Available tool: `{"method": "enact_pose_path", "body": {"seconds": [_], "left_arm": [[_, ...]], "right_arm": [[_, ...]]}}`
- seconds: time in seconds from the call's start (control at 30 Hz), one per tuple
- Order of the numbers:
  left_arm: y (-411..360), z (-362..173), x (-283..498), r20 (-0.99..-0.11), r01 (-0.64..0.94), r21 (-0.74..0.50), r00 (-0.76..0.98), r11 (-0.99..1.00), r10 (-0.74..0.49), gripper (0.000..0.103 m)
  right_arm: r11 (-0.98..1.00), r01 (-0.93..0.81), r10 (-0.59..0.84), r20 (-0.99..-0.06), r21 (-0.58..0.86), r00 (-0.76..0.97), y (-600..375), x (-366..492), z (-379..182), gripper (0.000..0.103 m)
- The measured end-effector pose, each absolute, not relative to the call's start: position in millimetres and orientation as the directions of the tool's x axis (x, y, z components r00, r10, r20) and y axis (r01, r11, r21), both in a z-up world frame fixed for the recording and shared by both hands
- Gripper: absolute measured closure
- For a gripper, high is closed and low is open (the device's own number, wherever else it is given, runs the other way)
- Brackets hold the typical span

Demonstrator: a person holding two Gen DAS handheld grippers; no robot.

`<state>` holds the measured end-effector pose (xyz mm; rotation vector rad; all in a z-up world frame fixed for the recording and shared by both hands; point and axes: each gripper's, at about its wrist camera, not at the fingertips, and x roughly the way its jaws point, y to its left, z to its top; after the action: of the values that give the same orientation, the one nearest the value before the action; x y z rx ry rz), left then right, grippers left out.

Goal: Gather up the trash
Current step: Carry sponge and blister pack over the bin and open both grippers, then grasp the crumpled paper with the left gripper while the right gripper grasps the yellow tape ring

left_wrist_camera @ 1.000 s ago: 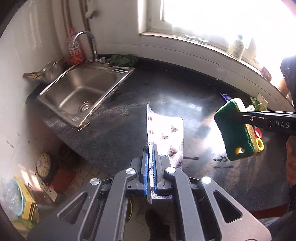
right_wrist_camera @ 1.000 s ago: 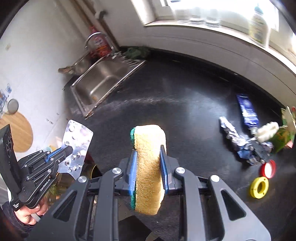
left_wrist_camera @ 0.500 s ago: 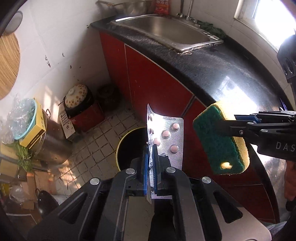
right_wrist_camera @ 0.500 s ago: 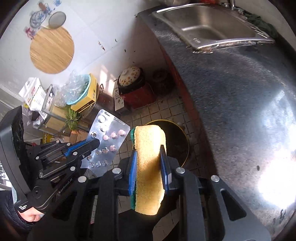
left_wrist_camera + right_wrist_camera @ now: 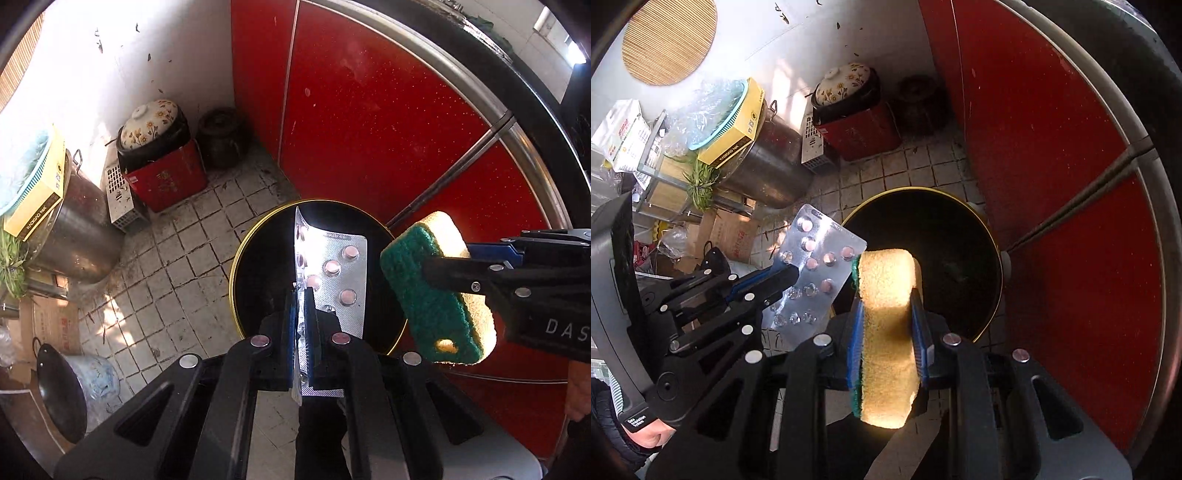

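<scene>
Trash hangs in both grips over the floor: a silver foil blister pack of pink pills (image 5: 338,273) and a yellow sponge with a green scouring face (image 5: 436,291). The left hand-held gripper (image 5: 303,314) is clamped on the lower edge of the blister pack, its blue-padded fingers (image 5: 291,317) pressed flat against the foil, which stands up on edge between them. The right hand-held gripper (image 5: 888,325) is squeezed onto the sponge at its middle, with the foam bulging above and below the pads.

Both pieces are held in the air above a round black bin with a thin yellow rim (image 5: 236,266), which stands on the grimy white-tiled floor (image 5: 177,258) just beside the glossy red cabinet doors (image 5: 369,122). From the right wrist view, the blister pack (image 5: 816,269) sits just left of the sponge (image 5: 886,295), nearly touching its green edge, and both overlap the bin's dark opening (image 5: 945,251).

Against the white wall stand a flower-patterned ceramic pot lid (image 5: 149,120) on a red box (image 5: 166,181), a dark round jar (image 5: 221,133), and a big steel stockpot (image 5: 74,229) carrying a yellow carton (image 5: 37,206). A black wok (image 5: 55,391) leans at the lower left.
</scene>
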<state>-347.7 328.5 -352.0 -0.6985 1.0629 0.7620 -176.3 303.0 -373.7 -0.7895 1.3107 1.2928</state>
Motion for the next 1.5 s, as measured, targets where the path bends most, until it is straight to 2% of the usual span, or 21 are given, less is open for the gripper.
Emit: {"method": "enact_pose_path", "body": {"seconds": [0.13, 0.17, 0.2, 0.23, 0.27, 0.3, 0.33, 0.67, 0.87, 0.97, 1.17, 1.37, 1.5], "left_arm": [[332, -353, -347, -0.930, -0.811, -0.158, 0.314, 0.564, 0.190, 0.098], [333, -352, -348, -0.928, -0.806, -0.165, 0.322, 0.568, 0.189, 0.098], [332, -351, -348, -0.928, -0.803, -0.165, 0.323, 0.573, 0.187, 0.094], [332, -350, -348, -0.928, -0.799, -0.167, 0.325, 0.578, 0.181, 0.071], [331, -349, -349, -0.930, -0.802, -0.159, 0.318, 0.576, 0.186, 0.033], [329, -345, -351, -0.925, -0.808, -0.146, 0.316, 0.571, 0.211, 0.023], [327, -340, -353, -0.915, -0.812, -0.132, 0.320, 0.568, 0.245, 0.021], [314, -290, -358, -0.905, -0.786, -0.087, 0.320, 0.612, 0.281, 0.018], [295, -226, -337, -0.880, -0.735, -0.051, 0.353, 0.676, 0.317, 0.012], [277, -184, -310, -0.850, -0.674, -0.055, 0.419, 0.737, 0.320, 0.007], [230, -131, -217, -0.826, -0.464, -0.093, 0.530, 0.881, 0.192, 0.006], [154, -96, -119, -0.797, -0.240, -0.151, 0.604, 0.959, 0.026, 0.006], [97, -81, -74, -0.785, -0.090, -0.158, 0.615, 0.983, -0.070, 0.006]], "right_arm": [[0.186, -0.953, 0.227, -0.954, 0.239, -0.195, 305, -173, -372, 0.077], [0.185, -0.952, 0.224, -0.954, 0.243, -0.200, 306, -173, -372, 0.066], [0.186, -0.952, 0.225, -0.954, 0.243, -0.199, 308, -172, -370, 0.036], [0.189, -0.952, 0.243, -0.951, 0.241, -0.192, 309, -172, -366, 0.024], [0.187, -0.953, 0.265, -0.947, 0.238, -0.185, 307, -172, -362, 0.018], [0.179, -0.955, 0.272, -0.945, 0.238, -0.184, 306, -171, -358, 0.018], [0.175, -0.955, 0.267, -0.945, 0.241, -0.190, 305, -171, -356, 0.018], [0.175, -0.949, 0.292, -0.934, 0.262, -0.204, 291, -173, -303, 0.018], [0.219, -0.940, 0.395, -0.905, 0.262, -0.160, 249, -161, -214, 0.018], [0.293, -0.926, 0.467, -0.881, 0.238, -0.078, 210, -138, -163, 0.013], [0.559, -0.815, 0.514, -0.835, 0.150, 0.199, 101, -69, -89, 0.011], [0.831, -0.541, 0.412, -0.796, 0.128, 0.444, -36, -12, -58, 0.011], [0.933, -0.332, 0.308, -0.788, 0.139, 0.534, -129, 2, -50, 0.011]]}}
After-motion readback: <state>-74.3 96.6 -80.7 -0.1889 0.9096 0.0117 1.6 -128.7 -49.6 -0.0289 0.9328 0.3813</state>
